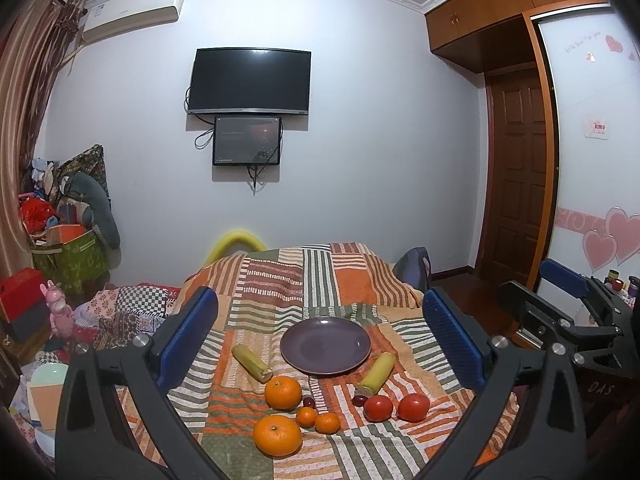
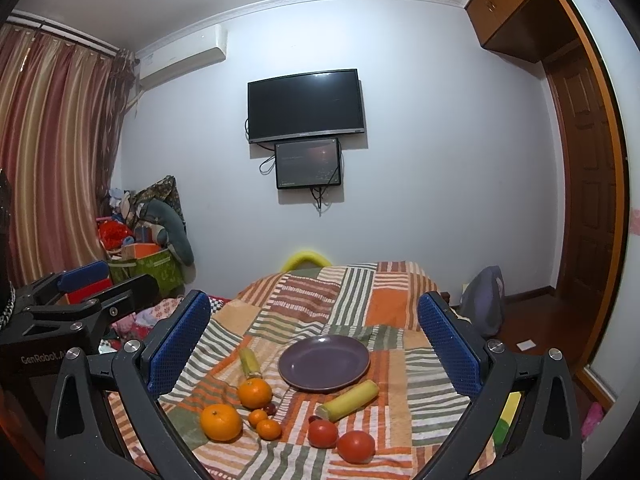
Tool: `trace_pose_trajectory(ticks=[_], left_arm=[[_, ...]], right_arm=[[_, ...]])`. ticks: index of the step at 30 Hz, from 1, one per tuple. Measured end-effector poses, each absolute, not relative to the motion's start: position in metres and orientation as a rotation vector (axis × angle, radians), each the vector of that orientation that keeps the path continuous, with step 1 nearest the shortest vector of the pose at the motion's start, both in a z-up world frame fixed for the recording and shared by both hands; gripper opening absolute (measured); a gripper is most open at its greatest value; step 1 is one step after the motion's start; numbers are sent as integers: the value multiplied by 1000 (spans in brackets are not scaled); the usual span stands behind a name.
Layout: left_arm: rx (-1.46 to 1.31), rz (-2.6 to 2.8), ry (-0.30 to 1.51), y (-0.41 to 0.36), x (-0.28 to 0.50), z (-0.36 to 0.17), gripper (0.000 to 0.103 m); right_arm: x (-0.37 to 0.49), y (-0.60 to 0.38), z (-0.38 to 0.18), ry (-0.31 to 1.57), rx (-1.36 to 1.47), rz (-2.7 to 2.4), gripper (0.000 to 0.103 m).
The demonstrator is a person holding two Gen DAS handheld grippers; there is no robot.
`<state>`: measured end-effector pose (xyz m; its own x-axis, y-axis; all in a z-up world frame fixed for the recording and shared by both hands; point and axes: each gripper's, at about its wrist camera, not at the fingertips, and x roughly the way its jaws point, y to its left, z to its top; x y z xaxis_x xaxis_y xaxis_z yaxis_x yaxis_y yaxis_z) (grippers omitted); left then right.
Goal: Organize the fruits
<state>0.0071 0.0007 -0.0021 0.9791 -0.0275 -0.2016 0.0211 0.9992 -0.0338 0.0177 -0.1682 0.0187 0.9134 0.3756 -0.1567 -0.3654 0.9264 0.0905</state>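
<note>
An empty purple plate (image 1: 325, 345) (image 2: 323, 362) sits on the striped patchwork cloth (image 1: 280, 280). In front of it lie two large oranges (image 1: 283, 393) (image 1: 277, 435), two small tangerines (image 1: 306, 416), two dark grapes (image 1: 308, 402), two tomatoes (image 1: 413, 407) (image 1: 378, 408) and two yellow-green banana pieces (image 1: 251, 362) (image 1: 377, 373). My left gripper (image 1: 320, 340) is open and empty, above and behind the fruit. My right gripper (image 2: 316, 344) is open and empty too; it also shows at the right edge of the left wrist view (image 1: 568, 300).
The cloth covers a bed or table that ends toward the far wall (image 1: 360, 180). Clutter, boxes and a green bin (image 1: 72, 260) stand at the left. A wooden door (image 1: 516, 184) and wardrobe are at the right. A dark bag (image 2: 486, 300) sits on the floor.
</note>
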Motion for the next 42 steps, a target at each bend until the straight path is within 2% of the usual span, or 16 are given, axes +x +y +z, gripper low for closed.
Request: trace_pose_trajectory(ticks=[42], left_arm=[[-45,-59,200,9,11,-9,103]], right_arm=[[32,-164,10,219,42,409,103]])
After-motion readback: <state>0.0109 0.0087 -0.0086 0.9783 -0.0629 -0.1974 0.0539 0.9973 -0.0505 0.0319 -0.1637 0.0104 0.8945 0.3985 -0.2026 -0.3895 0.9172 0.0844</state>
